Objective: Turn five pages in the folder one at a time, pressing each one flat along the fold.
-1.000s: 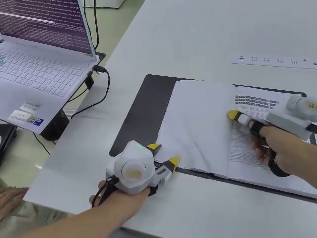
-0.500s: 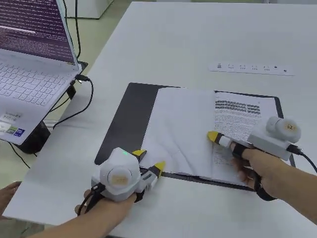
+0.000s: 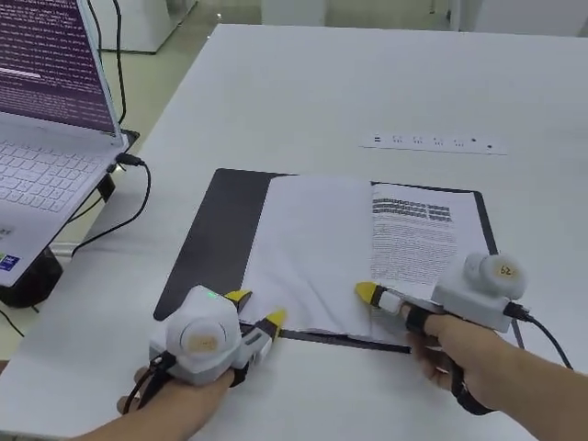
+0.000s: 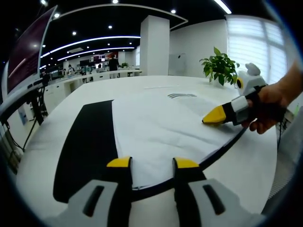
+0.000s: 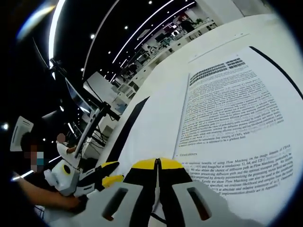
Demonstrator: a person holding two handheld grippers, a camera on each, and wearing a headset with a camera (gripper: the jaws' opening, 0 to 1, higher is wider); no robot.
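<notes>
while the black folder (image 3: pixel 197 257) lies open flat on the white table (image 3: pixel 367 73), near its front edge, one blank-backed page (image 3: pixel 308 243) rests turned onto the left side and a printed page (image 3: pixel 418 243) faces up on the right. at least one turn looks done. how many of the five that makes cannot be told from these views, since the turned sheets lie as one pale surface.

the right gripper (image 3: pixel 365 292) has its yellow-tipped jaws closed together with nothing between them. its tip sits at the near end of the fold (image 3: pixel 369 230), touching or just above the paper, and which of the two cannot be told. that placement reads as a pressing stroke along the crease at its near end.

the left gripper (image 3: pixel 256 310) is at the near left corner of the turned page. its jaws stand apart and hold nothing, with the tips at the folder's front edge. the turned page shows slight ripples towards that corner, so it may want more flattening.

my judgement is that this page's pressing is under way, and the next printed page waits to be lifted. a laptop (image 3: pixel 37 138) sits to the left and a power strip (image 3: pixel 432 142) lies beyond the folder.
</notes>
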